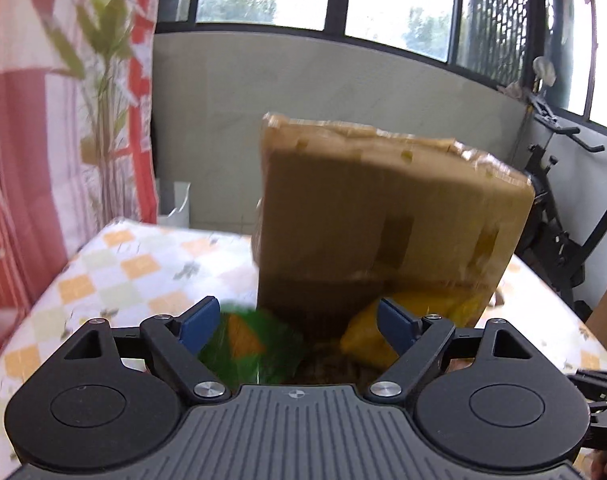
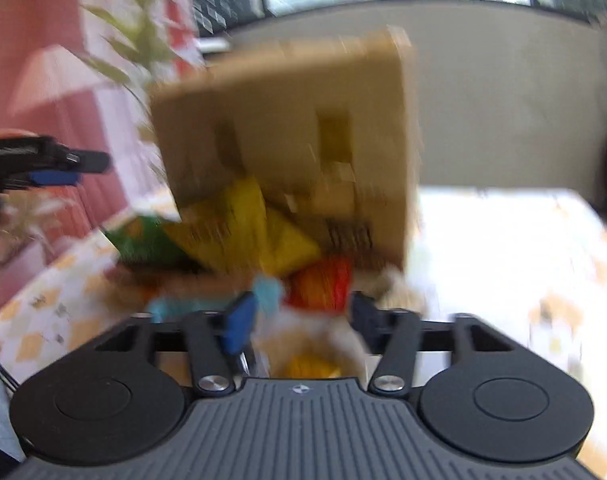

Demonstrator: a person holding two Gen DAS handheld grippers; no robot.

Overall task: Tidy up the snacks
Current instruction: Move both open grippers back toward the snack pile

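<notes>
1. The cardboard box (image 1: 387,216) stands tipped up in the centre of both views, its open side turned down toward the table (image 1: 135,264) – snack packets are spilling out beneath it.
2. In the right wrist view, yellow packets (image 2: 251,232), a green packet (image 2: 147,240) and a red-orange packet (image 2: 323,280) lie in a loose heap at the middle of the frame, touching one another; the blur hides finer detail.
3. The left gripper (image 1: 299,324) sits at lower centre of its view, jaws spread wide and holding nothing, with a green-and-orange packet (image 1: 243,344) and a yellow packet (image 1: 367,340) between and just beyond its fingers.
4. The right gripper (image 2: 299,320) is likewise spread apart at lower centre; whether it touches the pale wrapper (image 2: 323,344) between its fingers, I cannot tell.
5. Judged from this, sorting has barely started – the snacks are only being dumped out, none looks arranged, and all the grouping is left to do.
</notes>
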